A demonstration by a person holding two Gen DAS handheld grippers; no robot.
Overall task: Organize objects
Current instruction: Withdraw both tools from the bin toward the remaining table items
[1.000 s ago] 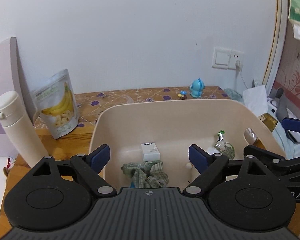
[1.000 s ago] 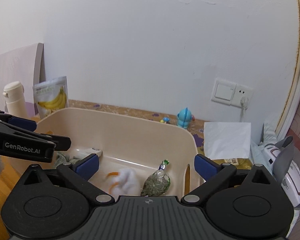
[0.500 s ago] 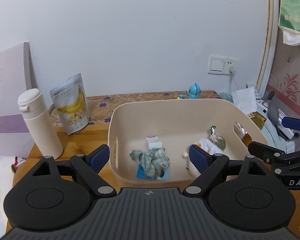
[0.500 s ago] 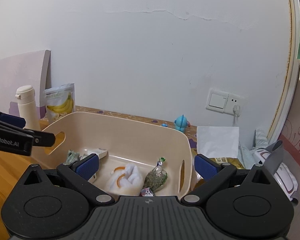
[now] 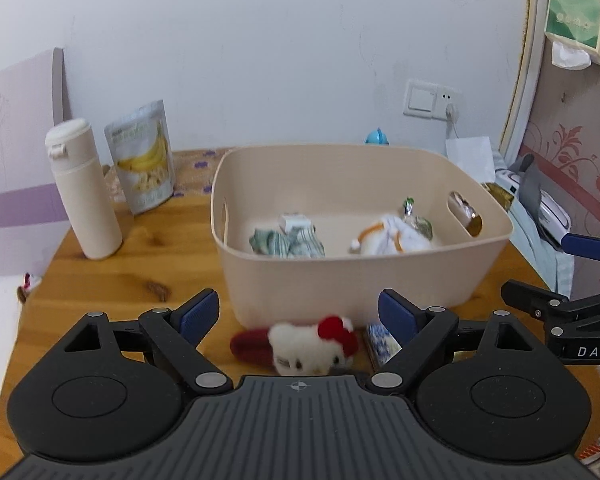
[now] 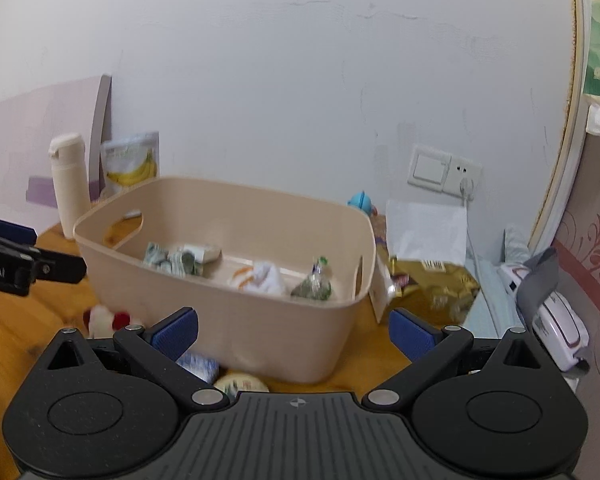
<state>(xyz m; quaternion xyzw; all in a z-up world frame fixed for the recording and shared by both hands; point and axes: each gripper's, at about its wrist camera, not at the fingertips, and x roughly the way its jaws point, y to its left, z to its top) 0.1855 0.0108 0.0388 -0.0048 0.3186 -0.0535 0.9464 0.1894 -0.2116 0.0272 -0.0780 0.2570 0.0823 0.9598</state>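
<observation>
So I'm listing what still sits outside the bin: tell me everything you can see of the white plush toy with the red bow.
The white plush toy is small and fluffy, with a red bow at one ear and a dark red part beside it. It lies on the wooden table just before the beige bin, between the open fingers of the left hand-held gripper, which do not touch it. A small blue-patterned packet lies alongside.

Readable: "DAS" in white on the right gripper (image 5: 560,276), at the right edge. "ootAI" (cut off) on the left gripper (image 6: 28,252), left edge. Banana pouch (image 5: 142,156) print too blurred.
</observation>
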